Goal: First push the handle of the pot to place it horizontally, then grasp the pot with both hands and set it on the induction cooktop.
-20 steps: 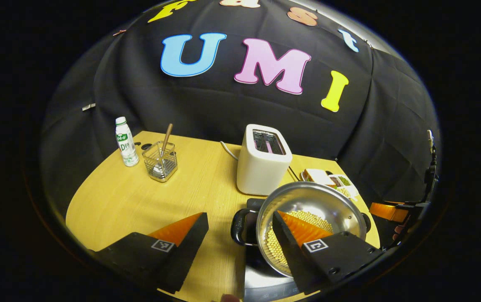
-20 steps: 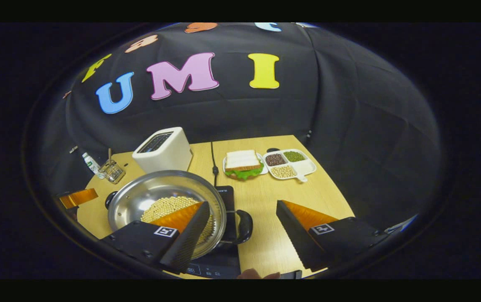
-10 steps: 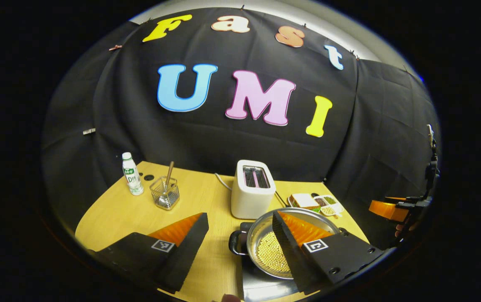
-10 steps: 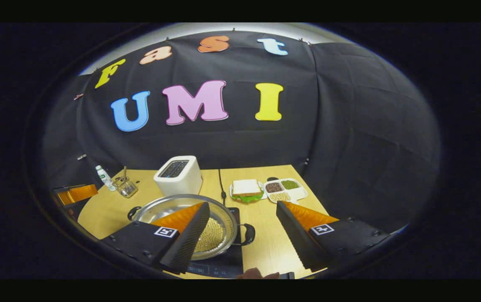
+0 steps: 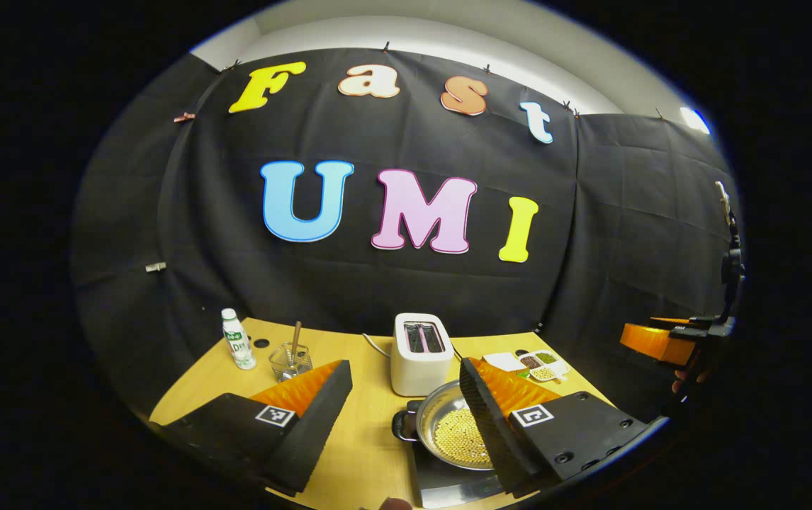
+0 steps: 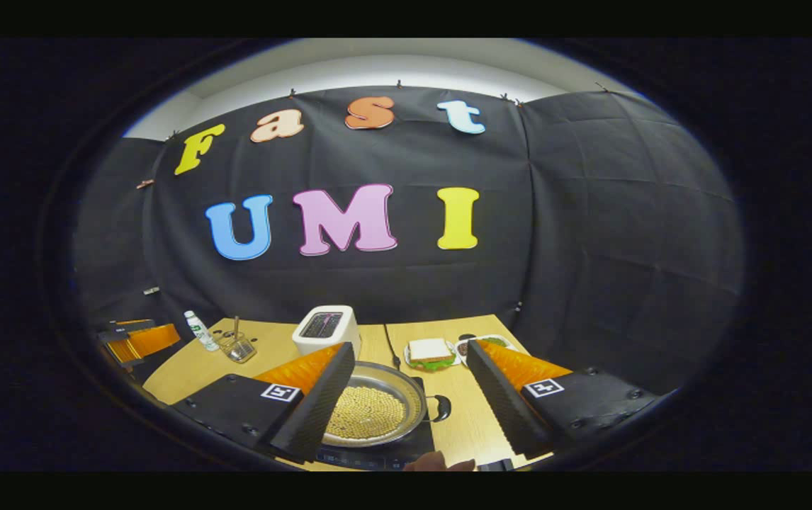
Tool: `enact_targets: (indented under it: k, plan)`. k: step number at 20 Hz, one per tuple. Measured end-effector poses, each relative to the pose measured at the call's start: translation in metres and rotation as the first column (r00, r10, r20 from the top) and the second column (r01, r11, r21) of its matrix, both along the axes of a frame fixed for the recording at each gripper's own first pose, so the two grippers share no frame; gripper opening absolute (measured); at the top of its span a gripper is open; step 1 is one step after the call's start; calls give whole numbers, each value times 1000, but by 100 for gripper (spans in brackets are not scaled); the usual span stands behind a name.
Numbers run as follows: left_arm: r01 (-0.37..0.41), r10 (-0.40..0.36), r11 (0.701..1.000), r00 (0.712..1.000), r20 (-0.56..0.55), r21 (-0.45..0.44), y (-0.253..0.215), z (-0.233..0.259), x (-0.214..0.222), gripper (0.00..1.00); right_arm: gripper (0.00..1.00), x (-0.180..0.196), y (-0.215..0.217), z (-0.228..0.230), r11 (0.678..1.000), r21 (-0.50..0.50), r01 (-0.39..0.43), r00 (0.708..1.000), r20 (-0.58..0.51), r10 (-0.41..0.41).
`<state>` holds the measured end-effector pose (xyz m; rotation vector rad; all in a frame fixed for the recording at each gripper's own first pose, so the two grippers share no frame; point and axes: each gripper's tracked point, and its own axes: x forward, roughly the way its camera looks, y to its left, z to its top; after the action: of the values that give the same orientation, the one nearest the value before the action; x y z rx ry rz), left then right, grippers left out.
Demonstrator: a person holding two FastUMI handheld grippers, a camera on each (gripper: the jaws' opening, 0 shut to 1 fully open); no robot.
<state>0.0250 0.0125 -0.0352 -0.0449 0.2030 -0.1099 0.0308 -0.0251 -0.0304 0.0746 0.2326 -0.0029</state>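
Pot (image 5: 457, 433) sits on the dark cooktop (image 5: 448, 482) at the near edge of the counter (image 5: 370, 453), low and in front of both grippers, with beans inside and one side handle (image 5: 402, 426) pointing left and the other (image 6: 441, 408) pointing right. The left gripper (image 5: 406, 397) and the right gripper (image 6: 409, 386) each hang above it with fingers spread wide and nothing held, about the same way off. Farther back stand a white toaster (image 5: 418, 352) and a plate of food (image 6: 431, 353), so I think the job looks done.
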Motion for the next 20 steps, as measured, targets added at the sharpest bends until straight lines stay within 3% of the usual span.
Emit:
enact_targets:
  k: [4, 8, 20]
  plan:
    - [-35, 33, 999, 998, 63, 40, 17, 21, -12, 95, 98, -17, 14, 26, 999, -32, -7, 997, 78, 9]
    - [-17, 14, 999, 996, 85, 29, 13, 28, -29, 95, 99, -27, 27, 37, 999, -50, -15, 993, 119, 21]
    - [17, -17, 1000, 998, 55, 10, 10, 19, -38, 98, 99, -26, 34, 35, 999, -50, -21, 994, 107, 26]
